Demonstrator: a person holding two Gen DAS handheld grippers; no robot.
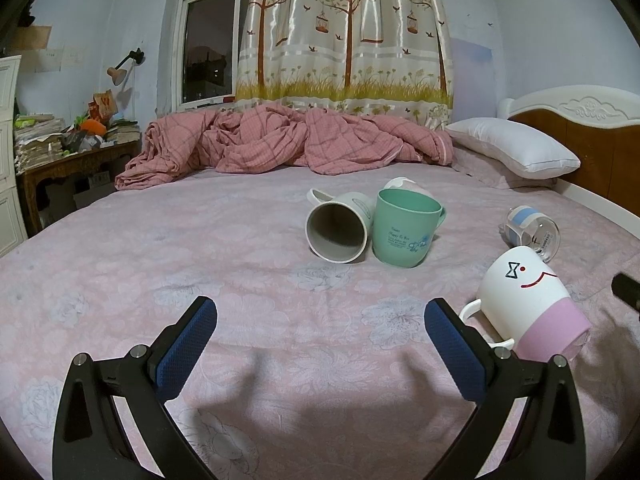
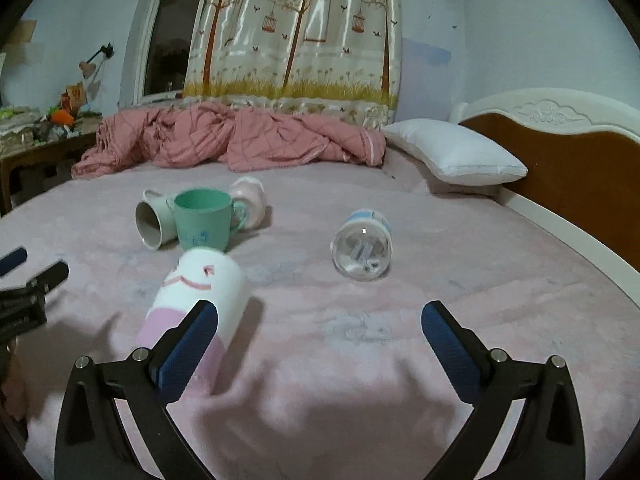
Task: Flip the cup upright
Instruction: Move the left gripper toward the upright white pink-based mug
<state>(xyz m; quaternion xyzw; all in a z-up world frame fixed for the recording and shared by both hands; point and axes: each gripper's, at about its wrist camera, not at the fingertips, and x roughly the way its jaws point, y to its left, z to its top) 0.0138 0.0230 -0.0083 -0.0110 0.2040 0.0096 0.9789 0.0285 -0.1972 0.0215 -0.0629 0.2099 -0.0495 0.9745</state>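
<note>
Several cups lie on a pink bed sheet (image 1: 200, 248). A white and pink face mug (image 1: 532, 304) lies on its side just right of my left gripper (image 1: 320, 320), which is open and empty. In the right wrist view the same mug (image 2: 200, 300) lies behind the left finger of my right gripper (image 2: 320, 320), which is open and empty. A green cup (image 1: 404, 228) (image 2: 204, 220) stands upright. A pale mug (image 1: 338, 226) (image 2: 154, 218) lies on its side beside it. A clear glass (image 1: 534, 232) (image 2: 362, 246) lies on its side. A pink cup (image 2: 250, 200) lies behind.
A crumpled pink quilt (image 1: 280, 140) lies across the far side of the bed. A white pillow (image 1: 516, 146) and wooden headboard (image 1: 592, 148) are at the right. A cluttered side table (image 1: 72, 152) stands at the left. The left gripper's tip (image 2: 32, 276) shows at the right view's left edge.
</note>
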